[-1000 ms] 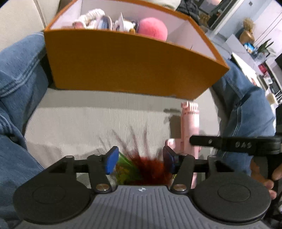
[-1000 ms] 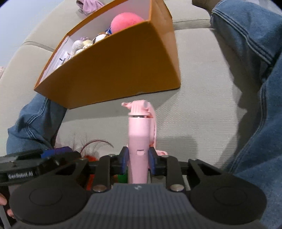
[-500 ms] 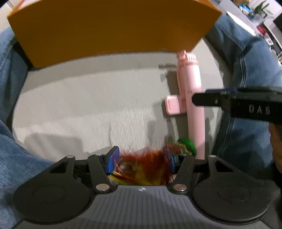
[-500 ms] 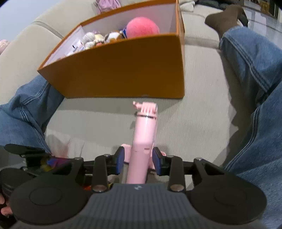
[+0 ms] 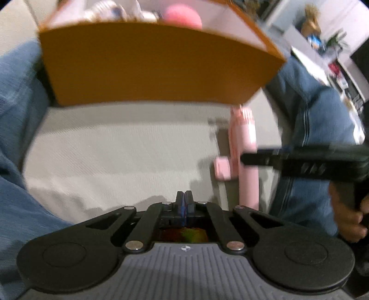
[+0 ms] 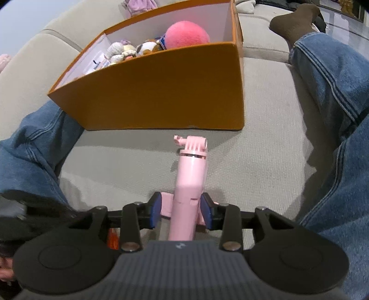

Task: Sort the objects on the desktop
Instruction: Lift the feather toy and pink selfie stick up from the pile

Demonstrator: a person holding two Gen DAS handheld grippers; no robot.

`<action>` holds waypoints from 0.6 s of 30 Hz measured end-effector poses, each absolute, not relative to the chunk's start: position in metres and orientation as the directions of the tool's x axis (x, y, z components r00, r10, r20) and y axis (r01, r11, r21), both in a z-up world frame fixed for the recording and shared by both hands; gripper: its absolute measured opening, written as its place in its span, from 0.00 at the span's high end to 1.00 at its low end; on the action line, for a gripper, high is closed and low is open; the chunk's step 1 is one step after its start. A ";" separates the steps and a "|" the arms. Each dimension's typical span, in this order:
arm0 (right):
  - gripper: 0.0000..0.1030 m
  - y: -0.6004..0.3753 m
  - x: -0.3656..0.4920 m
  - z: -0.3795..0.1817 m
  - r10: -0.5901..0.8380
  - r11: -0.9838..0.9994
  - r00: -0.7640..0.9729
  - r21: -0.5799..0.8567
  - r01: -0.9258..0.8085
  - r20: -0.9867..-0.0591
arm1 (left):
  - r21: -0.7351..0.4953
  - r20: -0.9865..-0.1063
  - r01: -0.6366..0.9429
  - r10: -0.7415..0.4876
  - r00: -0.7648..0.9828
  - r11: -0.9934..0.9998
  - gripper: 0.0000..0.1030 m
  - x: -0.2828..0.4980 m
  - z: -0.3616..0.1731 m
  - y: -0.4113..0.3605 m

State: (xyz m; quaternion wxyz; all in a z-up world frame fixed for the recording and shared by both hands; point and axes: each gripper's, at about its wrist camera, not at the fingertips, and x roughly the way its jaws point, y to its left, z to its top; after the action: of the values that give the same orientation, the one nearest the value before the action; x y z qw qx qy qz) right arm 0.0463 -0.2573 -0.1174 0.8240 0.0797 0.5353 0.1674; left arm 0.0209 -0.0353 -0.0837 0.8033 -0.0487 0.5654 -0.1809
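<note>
An orange box point(image 5: 161, 69) point(image 6: 161, 92) with a pink ball point(image 6: 186, 33) and several small toys stands on the beige cushion. My left gripper point(image 5: 184, 200) is shut; a red and green feather toy point(image 5: 184, 234) shows under its base, and whether it is held cannot be told. A pink selfie stick point(image 6: 189, 184) point(image 5: 244, 157) lies on the cushion, pointing at the box. My right gripper point(image 6: 181, 208) straddles its lower part, jaws slightly apart from it. The right gripper also shows in the left wrist view point(image 5: 299, 159).
The person's legs in blue jeans point(image 6: 30, 147) point(image 6: 334, 92) lie on both sides of the cushion point(image 6: 265, 161). A socked foot point(image 6: 293, 20) rests beyond the box. Furniture and a plant point(image 5: 322, 41) stand far right.
My left gripper's jaws have closed from wide open around the feather toy to fully together, and it tilted up toward the box. My right gripper stays around the selfie stick, jaws a little wider.
</note>
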 end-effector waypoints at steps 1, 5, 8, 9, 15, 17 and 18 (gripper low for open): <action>0.62 -0.256 0.047 -0.119 0.358 0.932 0.364 0.309 -0.187 -0.860 | -0.282 -0.887 0.228 -0.344 0.309 0.932 1.00 0.021 -0.080 -0.032; 0.62 -0.256 0.048 -0.121 0.363 0.931 0.360 0.314 -0.188 -0.859 | -0.283 -0.858 0.198 -0.340 0.384 0.938 1.00 0.022 -0.062 -0.016; 0.61 -0.257 0.048 -0.118 0.370 0.928 0.372 0.321 -0.189 -0.851 | -0.277 -0.817 0.186 -0.333 0.471 0.943 1.00 0.026 -0.038 -0.013; 0.61 -0.256 0.048 -0.118 0.371 0.928 0.374 0.321 -0.190 -0.850 | -0.276 -0.805 0.185 -0.332 0.491 0.943 1.00 0.027 -0.033 -0.014; 0.55 -0.246 0.051 -0.126 0.345 0.936 0.349 0.288 -0.205 -0.871 | -0.252 -0.768 0.184 -0.313 0.559 0.950 1.00 0.036 -0.020 -0.016; 0.62 -0.243 0.050 -0.128 0.320 0.943 0.360 0.258 -0.209 -0.877 | -0.252 -0.778 0.169 -0.303 0.551 0.953 1.00 0.040 -0.029 -0.016; 0.69 -0.245 0.050 -0.128 0.311 0.946 0.369 0.249 -0.208 -0.876 | -0.248 -0.784 0.161 -0.295 0.546 0.955 1.00 0.041 -0.032 -0.016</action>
State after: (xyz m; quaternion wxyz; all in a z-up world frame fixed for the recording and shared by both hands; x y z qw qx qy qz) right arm 0.0501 -0.2446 -0.1276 0.8261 0.0480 0.5391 0.1571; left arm 0.0405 -0.0155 -0.0321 0.8763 -0.0733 0.4581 -0.1303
